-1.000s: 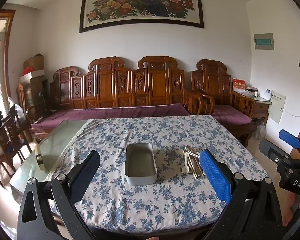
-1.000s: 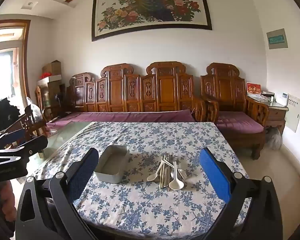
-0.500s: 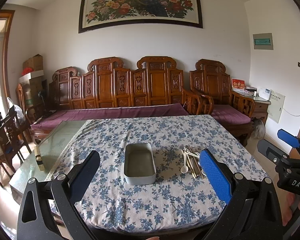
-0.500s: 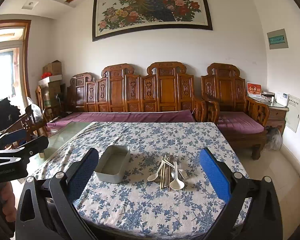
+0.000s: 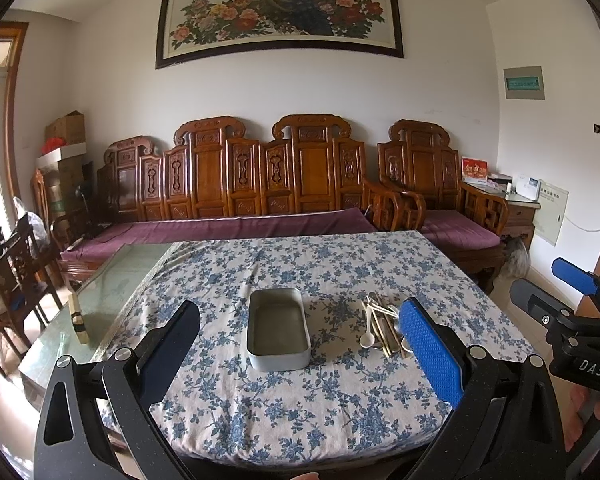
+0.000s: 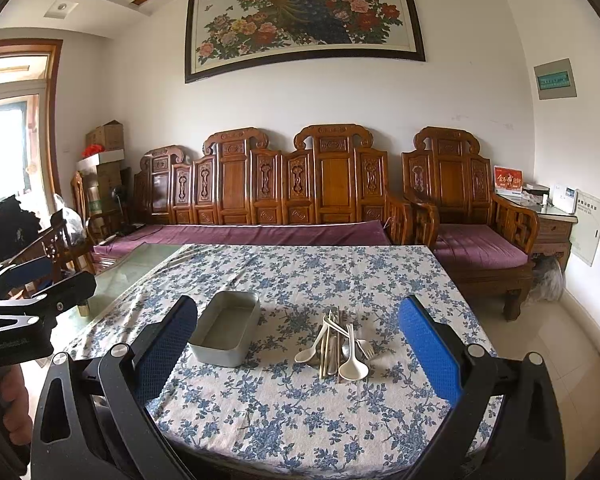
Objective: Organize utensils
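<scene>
Rectangular table draped in a white cotton cloth printed with small blue flowers point(image 5: 284, 412); bare green glass top exposed along its left edge. At centre, a rectangular grey metal tin with rounded corners point(image 5: 278, 334), open-topped, matte inside, holding nothing. Just right of it and apart from it, a loose pile of utensils point(image 6: 338, 346): two cream plastic spoons with oval bowls, a cream plastic fork point(image 6: 365, 347), slim pale-wood chopsticks and grey metal pieces, handles pointing to the far side, overlapping one another. Left gripper point(image 5: 300, 354), black frame with rivets, blue dimpled rubber pads point(image 5: 432, 354), jaws spread wide, holding nothing, above the near table edge facing the tin. Right gripper point(image 6: 298, 354), same build, jaws likewise wide and unloaded, facing the pile from the near side; a hand point(image 6: 14, 404) grips the other tool at the left margin. Far side: carved reddish-brown wooden bench point(image 5: 260, 176) with purple cushion, matching armchair to the right, framed peacock-and-peony painting point(image 5: 280, 12) on the white wall.
</scene>
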